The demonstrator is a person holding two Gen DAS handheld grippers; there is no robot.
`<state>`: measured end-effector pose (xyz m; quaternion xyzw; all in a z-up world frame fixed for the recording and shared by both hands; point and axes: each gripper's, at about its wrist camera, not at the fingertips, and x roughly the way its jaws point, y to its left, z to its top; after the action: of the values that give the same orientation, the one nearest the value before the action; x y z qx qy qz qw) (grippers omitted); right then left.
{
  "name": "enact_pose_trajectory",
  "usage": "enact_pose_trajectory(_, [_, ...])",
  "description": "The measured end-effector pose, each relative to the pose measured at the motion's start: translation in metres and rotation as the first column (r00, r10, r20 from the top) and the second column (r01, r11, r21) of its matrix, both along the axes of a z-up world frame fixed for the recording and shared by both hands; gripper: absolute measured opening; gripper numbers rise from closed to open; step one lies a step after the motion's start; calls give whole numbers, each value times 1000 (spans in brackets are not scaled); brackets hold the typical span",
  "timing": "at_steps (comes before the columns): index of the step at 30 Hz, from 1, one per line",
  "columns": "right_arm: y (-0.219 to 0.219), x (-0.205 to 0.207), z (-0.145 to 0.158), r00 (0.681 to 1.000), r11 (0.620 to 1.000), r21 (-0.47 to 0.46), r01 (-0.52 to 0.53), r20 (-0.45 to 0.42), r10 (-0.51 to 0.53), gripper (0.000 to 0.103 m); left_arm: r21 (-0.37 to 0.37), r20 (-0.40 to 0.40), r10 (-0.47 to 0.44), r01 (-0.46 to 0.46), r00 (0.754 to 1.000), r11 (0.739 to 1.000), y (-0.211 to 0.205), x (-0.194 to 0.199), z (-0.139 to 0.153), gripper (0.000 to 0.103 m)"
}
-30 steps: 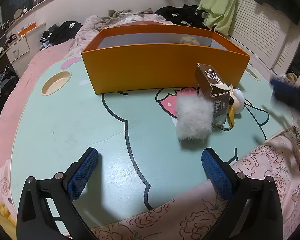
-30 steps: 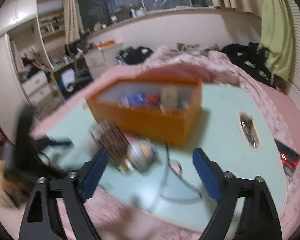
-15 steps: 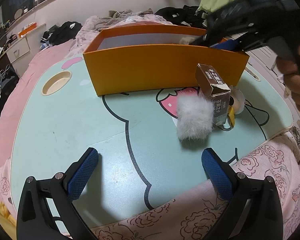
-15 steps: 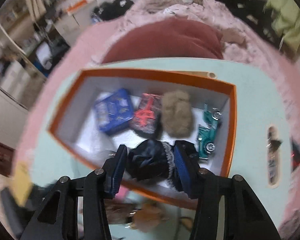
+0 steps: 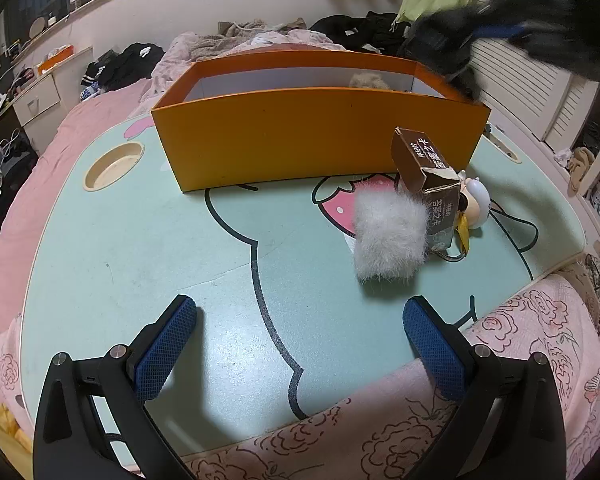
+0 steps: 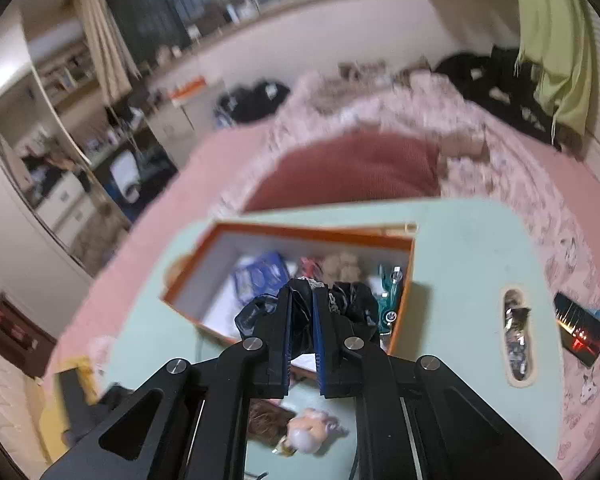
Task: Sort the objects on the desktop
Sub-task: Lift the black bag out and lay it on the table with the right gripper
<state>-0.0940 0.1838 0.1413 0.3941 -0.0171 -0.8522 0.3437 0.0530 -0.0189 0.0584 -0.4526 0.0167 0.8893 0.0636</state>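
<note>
An orange box [image 5: 320, 136] stands at the back of the mint-green table [image 5: 140, 248]. In the right wrist view my right gripper [image 6: 302, 312] is shut on a black lacy cloth [image 6: 352, 300], held above the box's [image 6: 404, 280] near corner. It appears as a dark blur [image 5: 452, 40] in the left wrist view. Inside the box lie a blue packet [image 6: 260, 276], a red item [image 6: 310, 266], a beige fluffy thing [image 6: 342, 266] and a teal toy car [image 6: 390, 296]. My left gripper [image 5: 300, 332] hangs open over the table's front, with nothing between its fingers.
A white fluffy thing [image 5: 390, 236], a brown carton [image 5: 428, 168] and a small round figurine [image 5: 476, 204] sit in front of the box's right end. The table has a round cup hole [image 5: 114, 164] and a slot [image 6: 516, 336]. Pink bedding surrounds it.
The right gripper swung over the box, closed on the black cloth and rose with it. The left gripper has stayed where it was.
</note>
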Motion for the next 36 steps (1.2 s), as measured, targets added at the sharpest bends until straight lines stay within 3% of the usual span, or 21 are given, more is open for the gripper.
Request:
enact_pose_trajectory(3, [19,21,19,999,999,-48,-5,-46,3,10,0,-1,0,0,1000,1000,-1,0,1,103])
enact_pose_trajectory(6, [38,43,14,999,997,-77,-19,-44,15,10,0,-1,-1,1,1000,1000,-2,1,2,103])
enact_pose_trajectory(10, [48,58,-29,1000,999,-27,-17,2,17,10,0,-2,-2,2,1000,1000,-2,0,2,103])
enact_pose_trajectory(12, [45,56,-63,998,1000,4,-22,65,22,11,0,-2,-2,2,1000,1000,-2,1,2,103])
enact_pose_trajectory(15, [40,49,-97,993,998,-45,-49,102,53,16,0,-3,-2,2,1000,1000,-2,1,3,103])
enact_pose_trajectory(16, [38,49,-99,994,996,-70,-58,88,64,21,1,-3,-2,2,1000,1000,-2,1,3,103])
enact_pose_trajectory(18, [39,54,-95,994,994,-85,-73,71,79,45,2,-4,-2,2,1000,1000,-2,1,4,103])
enact_pose_trajectory(19, [41,59,-92,994,992,-96,-84,58,89,78,1,-4,-3,3,1000,1000,-2,1,4,103])
enact_pose_trajectory(20, [47,68,-86,997,991,-105,-79,13,81,101,1,-5,-3,3,1000,1000,-2,1,5,103])
enact_pose_trajectory(23, [55,90,-81,994,994,-78,-77,-83,71,103,1,-5,-2,2,1000,1000,-3,1,6,103])
enact_pose_trajectory(29, [43,101,-109,992,987,152,-61,-104,77,103,2,-6,-2,2,1000,1000,-3,2,7,103])
enact_pose_trajectory(30, [38,95,-119,994,971,237,-16,-97,40,103,1,-6,-2,2,1000,1000,-3,1,7,103])
enact_pose_trajectory(31, [36,94,-123,989,957,290,30,-147,13,103,-2,-5,0,0,1000,1000,-3,1,7,103])
enact_pose_trajectory(36, [43,91,-126,984,961,271,59,-177,-11,103,-2,-7,2,-2,1000,1000,-5,3,12,103])
